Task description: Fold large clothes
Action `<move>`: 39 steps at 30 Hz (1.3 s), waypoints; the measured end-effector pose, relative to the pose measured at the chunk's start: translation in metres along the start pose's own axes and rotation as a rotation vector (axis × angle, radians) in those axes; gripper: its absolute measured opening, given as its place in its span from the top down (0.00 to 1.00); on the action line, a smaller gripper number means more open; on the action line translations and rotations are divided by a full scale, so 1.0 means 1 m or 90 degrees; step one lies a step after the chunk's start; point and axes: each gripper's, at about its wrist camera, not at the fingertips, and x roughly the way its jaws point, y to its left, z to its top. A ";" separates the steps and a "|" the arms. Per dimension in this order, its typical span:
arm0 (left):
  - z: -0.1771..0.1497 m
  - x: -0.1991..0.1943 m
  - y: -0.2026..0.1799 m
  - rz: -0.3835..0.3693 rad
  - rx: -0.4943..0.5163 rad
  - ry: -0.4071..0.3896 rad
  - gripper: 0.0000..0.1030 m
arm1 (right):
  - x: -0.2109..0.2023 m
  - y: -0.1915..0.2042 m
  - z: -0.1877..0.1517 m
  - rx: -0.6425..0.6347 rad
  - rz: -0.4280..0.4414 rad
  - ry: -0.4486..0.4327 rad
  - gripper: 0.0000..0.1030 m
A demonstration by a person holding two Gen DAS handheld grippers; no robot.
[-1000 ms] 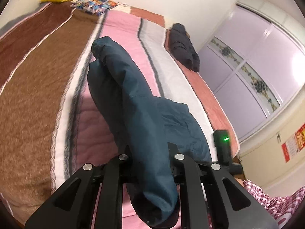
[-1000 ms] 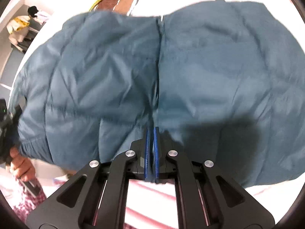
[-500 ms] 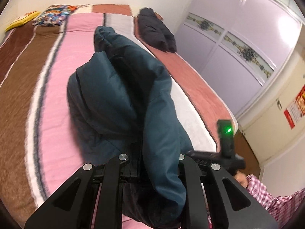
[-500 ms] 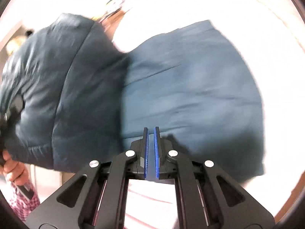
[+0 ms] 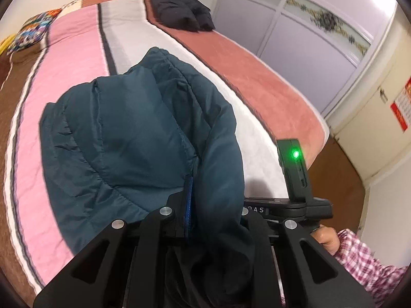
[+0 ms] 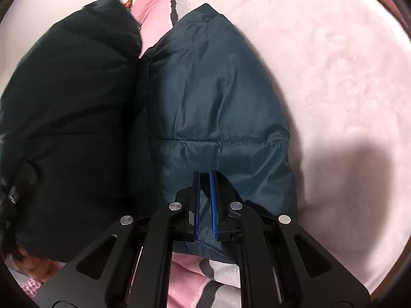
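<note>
A dark teal puffer jacket (image 5: 133,133) lies bunched on the striped bed; it fills the right wrist view (image 6: 218,107) too, doubled over on itself. My left gripper (image 5: 215,205) is shut on a thick fold of the jacket, which drapes over its right finger and hides it. My right gripper (image 6: 205,200) is shut on the jacket's hem, blue pads (image 6: 212,202) pinching thin fabric. The right gripper's body with a green light (image 5: 295,169) shows in the left wrist view, just right of the jacket.
The bed cover (image 5: 77,59) has brown, pink, white and salmon stripes. A folded black jacket (image 5: 179,7) lies at the far end. A patterned pillow (image 5: 33,30) is far left. Wardrobe doors (image 5: 308,41) and wooden floor (image 5: 341,179) are on the right.
Both grippers have swung the jacket across, folding one half over the other. The jacket went from spread wide to doubled and bunched. Both grips stayed shut.
</note>
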 end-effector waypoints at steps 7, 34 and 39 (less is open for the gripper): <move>-0.008 0.040 -0.026 0.015 0.047 0.045 0.82 | -0.037 -0.042 0.007 0.041 0.050 -0.020 0.91; -0.039 -0.001 -0.058 -0.123 0.121 0.032 0.33 | -0.059 0.057 0.035 -0.108 -0.058 -0.002 0.82; -0.035 -0.083 -0.029 -0.105 0.128 -0.072 0.33 | -0.059 0.040 0.029 -0.083 -0.068 -0.002 0.82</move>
